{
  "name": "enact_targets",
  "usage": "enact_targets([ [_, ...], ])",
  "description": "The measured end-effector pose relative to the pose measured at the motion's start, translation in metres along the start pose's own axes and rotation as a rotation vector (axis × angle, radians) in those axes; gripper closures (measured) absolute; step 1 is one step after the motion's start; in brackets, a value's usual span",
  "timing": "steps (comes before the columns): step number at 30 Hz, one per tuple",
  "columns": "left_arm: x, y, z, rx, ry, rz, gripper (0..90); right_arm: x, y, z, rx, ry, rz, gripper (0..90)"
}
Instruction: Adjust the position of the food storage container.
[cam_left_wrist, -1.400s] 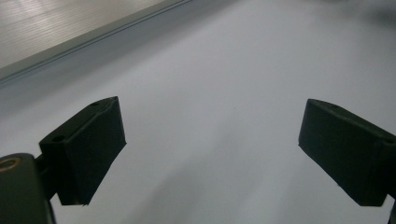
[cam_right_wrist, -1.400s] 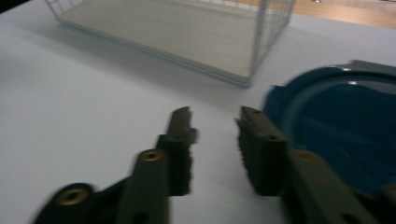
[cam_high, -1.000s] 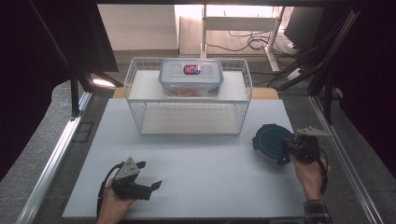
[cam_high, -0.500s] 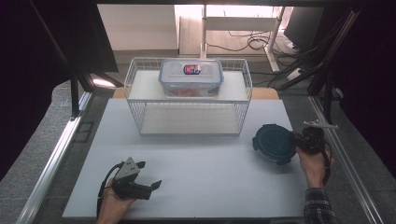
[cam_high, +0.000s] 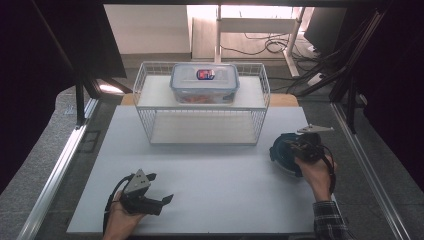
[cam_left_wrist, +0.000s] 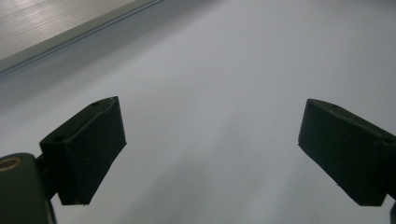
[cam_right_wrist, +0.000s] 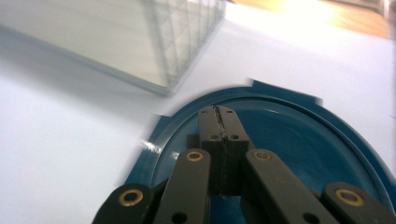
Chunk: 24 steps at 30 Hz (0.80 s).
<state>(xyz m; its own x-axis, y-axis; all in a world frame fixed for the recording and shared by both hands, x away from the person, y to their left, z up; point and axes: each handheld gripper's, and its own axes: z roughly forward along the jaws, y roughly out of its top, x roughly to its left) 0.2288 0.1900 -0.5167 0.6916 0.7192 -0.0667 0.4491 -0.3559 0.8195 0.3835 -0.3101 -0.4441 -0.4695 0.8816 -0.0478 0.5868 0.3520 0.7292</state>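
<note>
**Two grippers, one blue lid, one rack**

We count 1 round blue lid (cam_high: 281, 154) lying flat on the white table (cam_high: 210, 175), near the right edge, just off the front right corner of the wire rack (cam_high: 202, 107). We've got the right gripper (cam_high: 296, 148) over it; in the right gripper view its 2 jaws are pressed fully together w/ nothing between them, tips over the lid (cam_right_wrist: 299, 140). Can't tell if the tips touch the lid.

Left gripper (cam_high: 162, 189) sits near the table's front left, well apart from the lid. Its 2 jaws stand wide apart, empty, over bare table (cam_left_wrist: 210, 93).

On the rack's top shelf: 1 clear lidded box (cam_high: 204, 82) w/ a label on top. Rack count: 1, w/ 2 shelves.
</note>
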Motion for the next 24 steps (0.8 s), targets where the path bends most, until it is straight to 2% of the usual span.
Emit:
enact_targets([
  [1,0.001,0.0,-0.001,-0.002,0.0,-0.004,6.8,-0.007,-0.002,0.001,0.01,-0.024,0.01,89.7],
  [2,0.002,-0.001,-0.001,-0.003,-0.001,-0.008,6.9,-0.016,-0.006,0.001,0.009,-0.031,0.044,89.7],
  [5,0.005,-0.001,0.001,-0.001,-0.006,-0.026,7.0,-0.042,-0.016,-0.002,-0.027,-0.072,0.111,89.4],
  [7,0.004,-0.001,0.002,0.001,-0.003,-0.023,7.0,-0.056,-0.02,-0.004,-0.037,-0.128,0.123,89.4],
  [9,0.003,-0.001,0.003,0.008,-0.001,-0.017,7.0,-0.066,-0.022,-0.003,-0.055,-0.131,0.145,89.3],
  [10,0.002,-0.001,0.004,0.01,0.0,-0.015,7.0,-0.067,-0.022,-0.003,-0.061,-0.138,0.149,89.4],
  [12,0.001,-0.001,0.005,0.017,0.0,-0.014,7.0,-0.07,-0.02,-0.001,-0.039,-0.192,0.123,89.3],
  [15,0.002,-0.002,0.005,0.022,0.003,-0.014,7.0,-0.076,-0.019,0.006,-0.013,-0.207,0.129,89.3],
  [17,0.003,-0.002,0.005,0.022,0.003,-0.018,7.0,-0.078,-0.02,0.013,0.0,-0.203,0.146,89.6],
  [21,0.004,-0.002,0.006,0.026,0.0,-0.023,7.0,-0.08,-0.017,0.016,0.033,-0.19,0.152,89.9],
  [24,0.003,-0.002,0.007,0.033,-0.001,-0.018,7.0,-0.076,-0.019,0.015,0.027,-0.168,0.159,89.9],
])
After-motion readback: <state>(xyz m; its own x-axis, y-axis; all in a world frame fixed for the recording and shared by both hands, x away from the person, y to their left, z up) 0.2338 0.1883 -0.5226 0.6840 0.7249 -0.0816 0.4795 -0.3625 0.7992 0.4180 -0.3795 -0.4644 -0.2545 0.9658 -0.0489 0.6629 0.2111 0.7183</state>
